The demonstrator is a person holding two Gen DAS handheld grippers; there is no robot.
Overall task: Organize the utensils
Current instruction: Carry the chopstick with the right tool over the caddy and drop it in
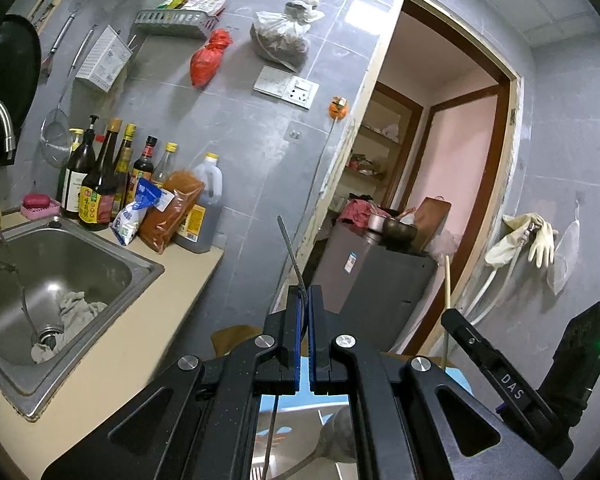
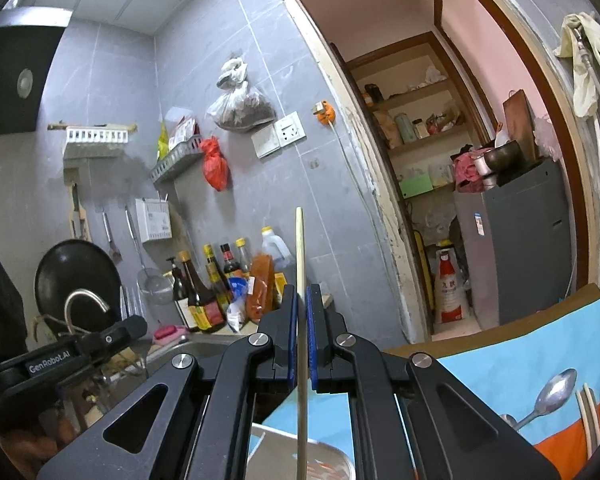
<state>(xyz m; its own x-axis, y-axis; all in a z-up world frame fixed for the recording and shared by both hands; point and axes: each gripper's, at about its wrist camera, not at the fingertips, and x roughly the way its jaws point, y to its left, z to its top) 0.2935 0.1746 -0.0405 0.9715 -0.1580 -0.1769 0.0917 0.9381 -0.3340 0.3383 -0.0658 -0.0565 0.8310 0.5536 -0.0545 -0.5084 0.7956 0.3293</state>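
Left wrist view, going from left to right: a steel sink (image 1: 112, 256) is sunk into the beige counter (image 1: 140, 320) with a grey rag (image 1: 78, 306) lying in its basin, and behind it a crowd of dark sauce bottles (image 1: 100, 176) stands against the grey tiled wall beside a big oil jug (image 1: 202, 208). In the middle the left gripper (image 1: 305, 300) has its fingers pressed together on a thin metal utensil handle (image 1: 290, 248), which pokes up and leans a little to the left above the fingertips; its lower end runs down out of sight behind the gripper. Farther right a doorway (image 1: 440, 140) opens onto a grey cabinet (image 1: 380, 280), and pale rubber gloves (image 1: 528, 240) hang on the wall at the far right. In the right wrist view, a black wok (image 2: 76, 276) hangs at the left behind the curved tap (image 2: 86, 300). In the centre the right gripper (image 2: 302, 300) is clamped on a pale wooden chopstick (image 2: 299, 248) that stands nearly upright, passing between the pads and on down over a steel tray (image 2: 292, 456). To the right a blue cloth (image 2: 520, 344) covers a table, where a metal spoon (image 2: 552, 392) lies just beside a pair of pale chopsticks (image 2: 590, 412).
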